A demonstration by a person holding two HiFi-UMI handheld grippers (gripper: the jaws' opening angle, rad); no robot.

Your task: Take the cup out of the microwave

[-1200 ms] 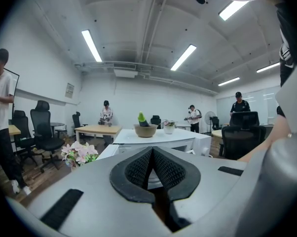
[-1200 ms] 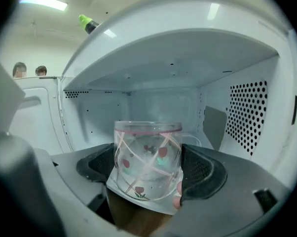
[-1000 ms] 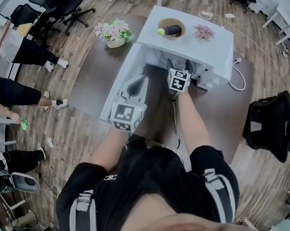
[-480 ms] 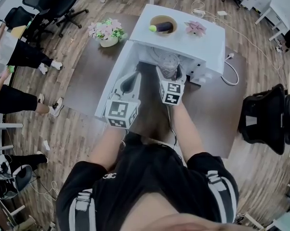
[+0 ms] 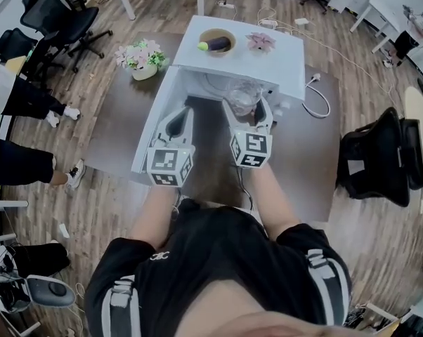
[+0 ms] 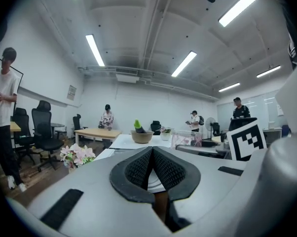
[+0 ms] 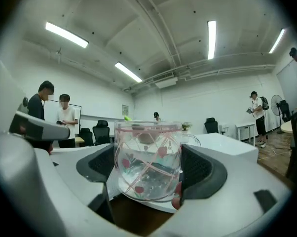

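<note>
From the head view: right claw (image 5: 245, 106) spread wide yet clamped on the cup (image 5: 244, 90), held at the mouth of the open microwave (image 5: 289, 69) on the tabletop (image 5: 324, 160); left claw (image 5: 181, 114) idle just beside it. From the left gripper view: pads pressed together, nothing between. From the right gripper view: both pads flat against the clear glass wall, handle at the far right, outside the grip. Probably light, rigid, smooth and breakable; best taken across the body at mid-height, firmly enough against slipping, kept upright, never squeezed hard.
</note>
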